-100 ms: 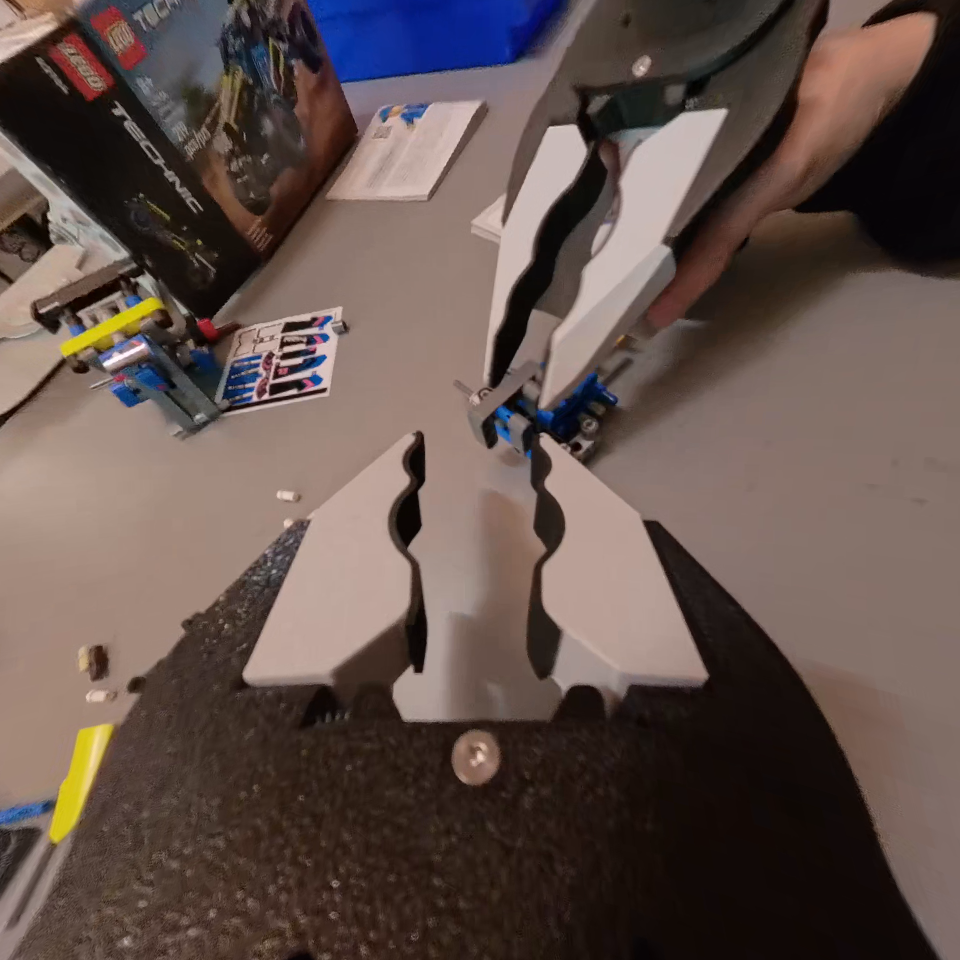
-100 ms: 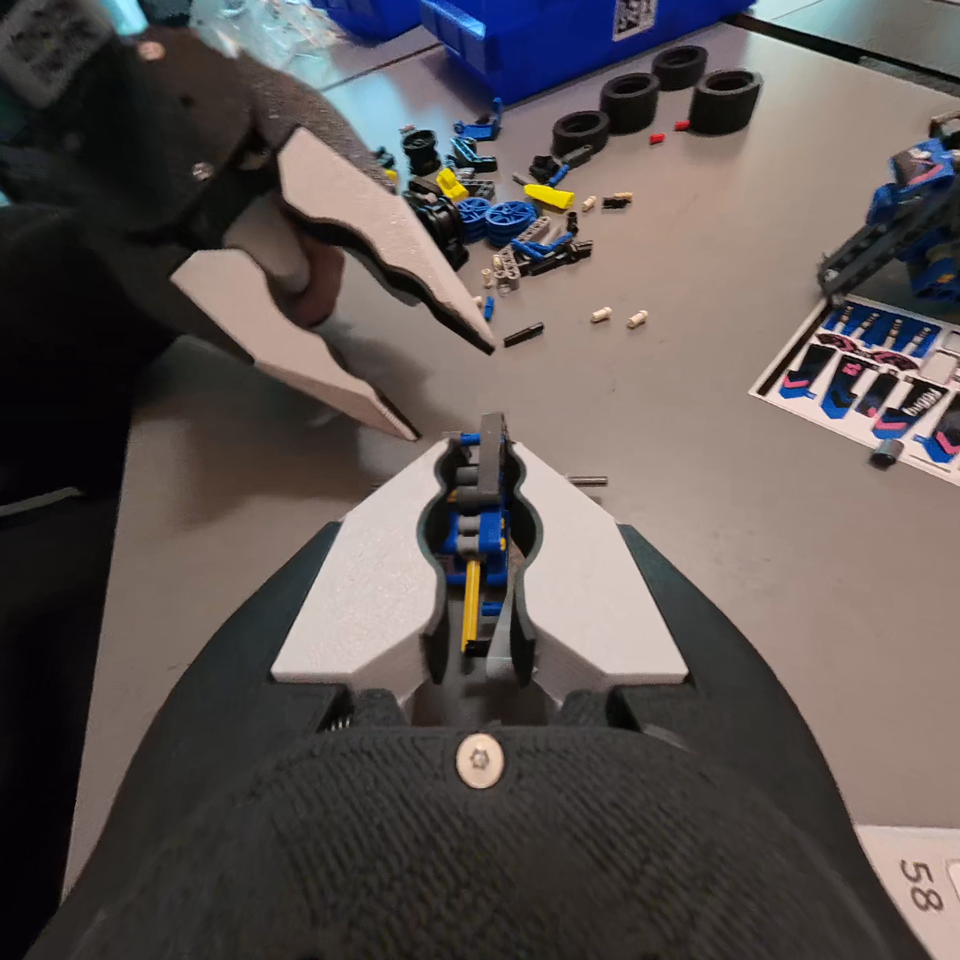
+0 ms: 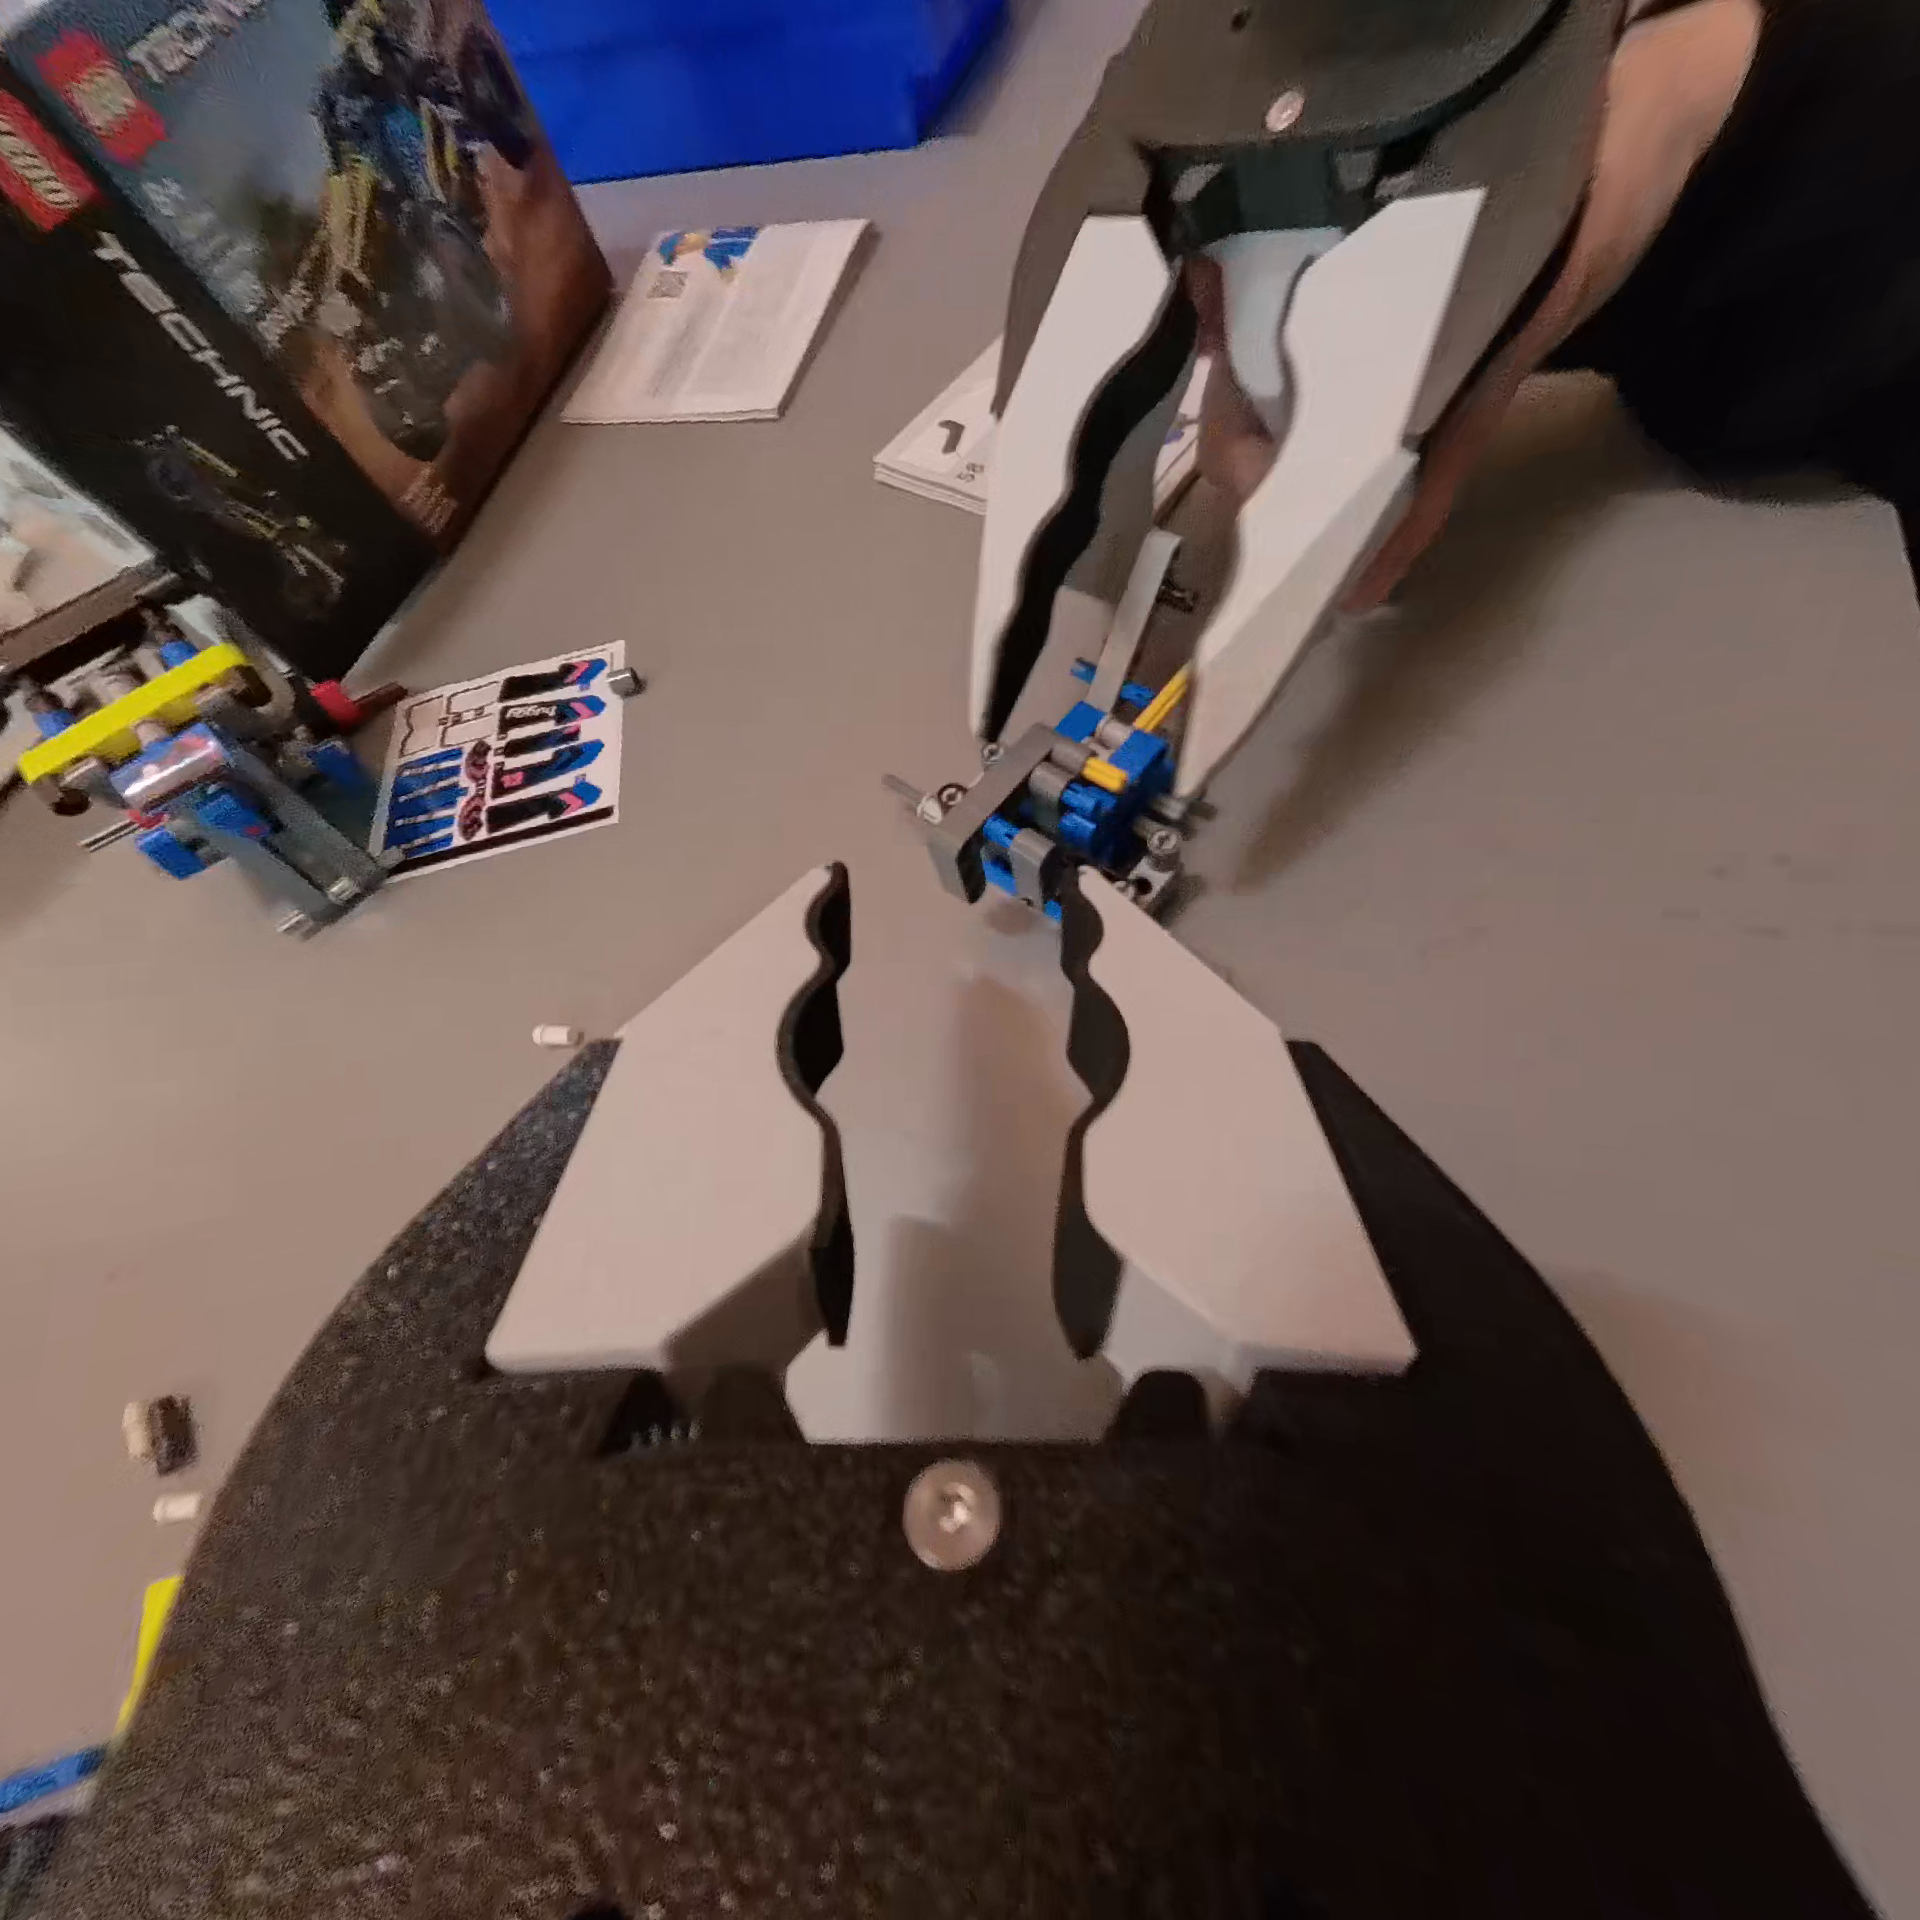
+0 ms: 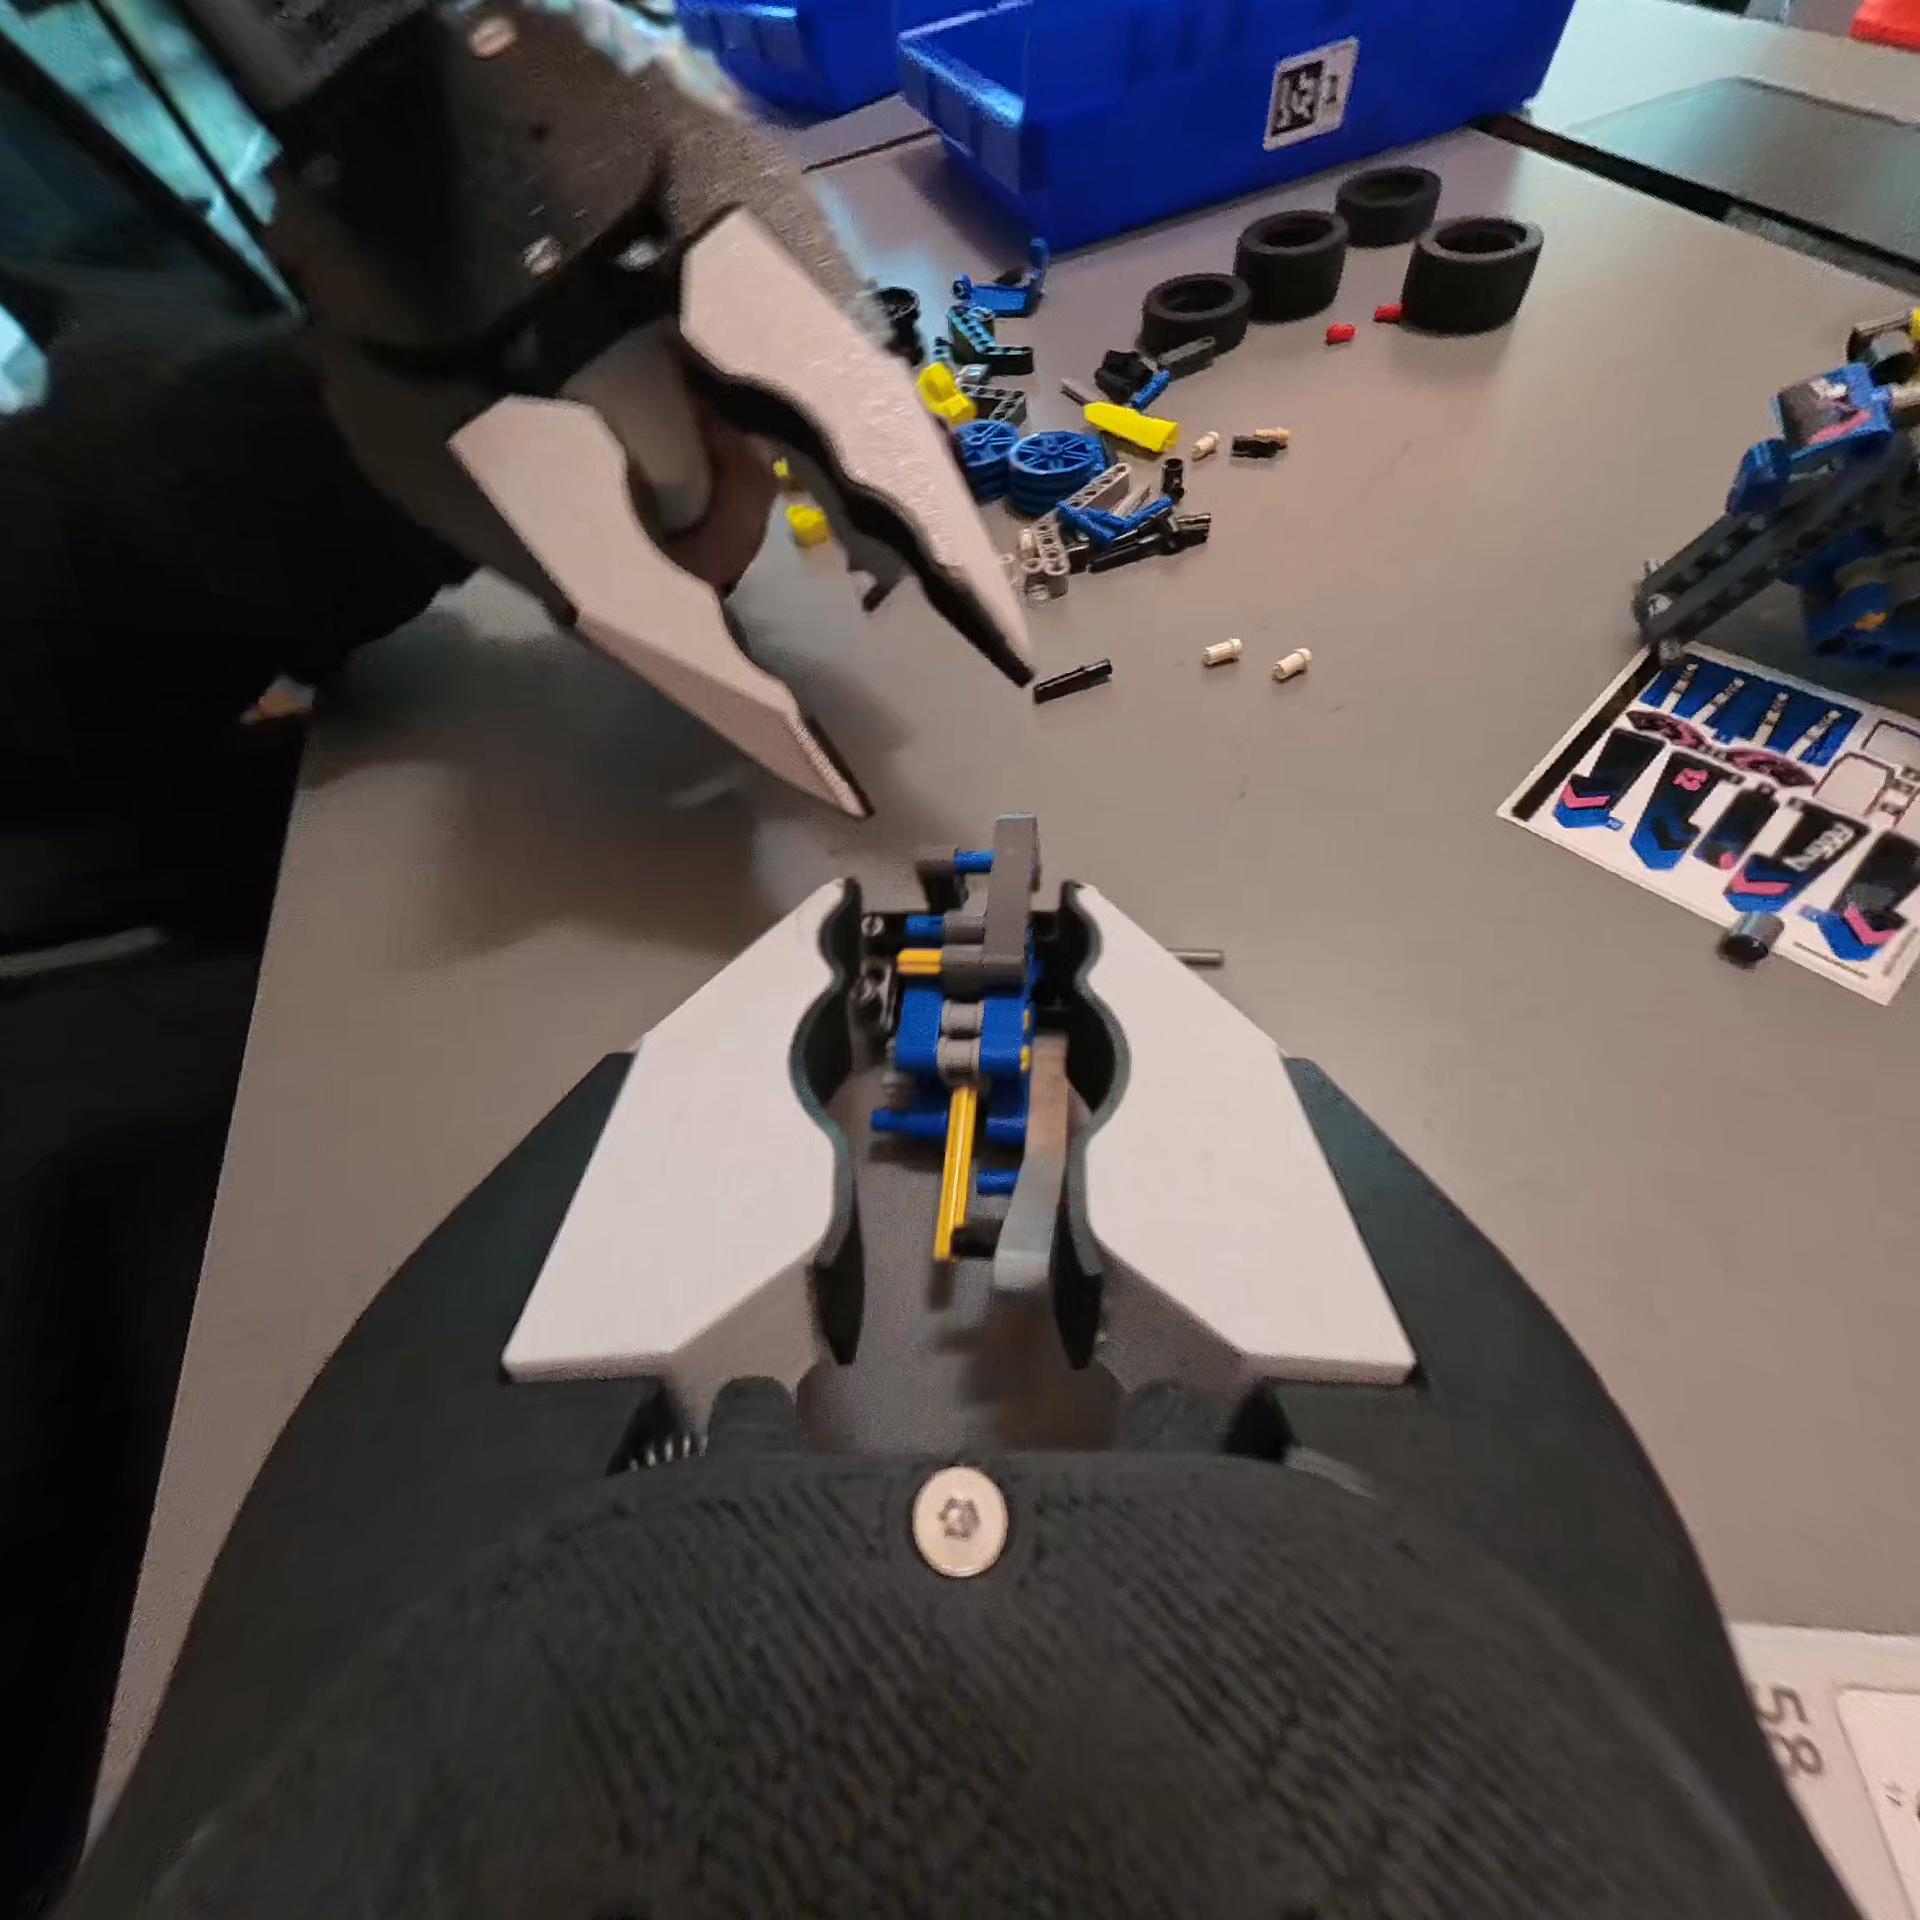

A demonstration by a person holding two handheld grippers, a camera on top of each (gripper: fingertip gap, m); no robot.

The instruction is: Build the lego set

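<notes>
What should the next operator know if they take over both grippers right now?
Right gripper: open around the small blue-and-grey brick sub-assembly with a yellow axle, which rests on the grey table; whether the fingers touch it is unclear.
Left gripper: open, empty, tips just short of that sub-assembly.
Larger blue-and-yellow partial model stands beside the printed sticker sheet.
Four black rubber tyres, blue wheel hubs and loose pins lie unused, so much is left.
</notes>
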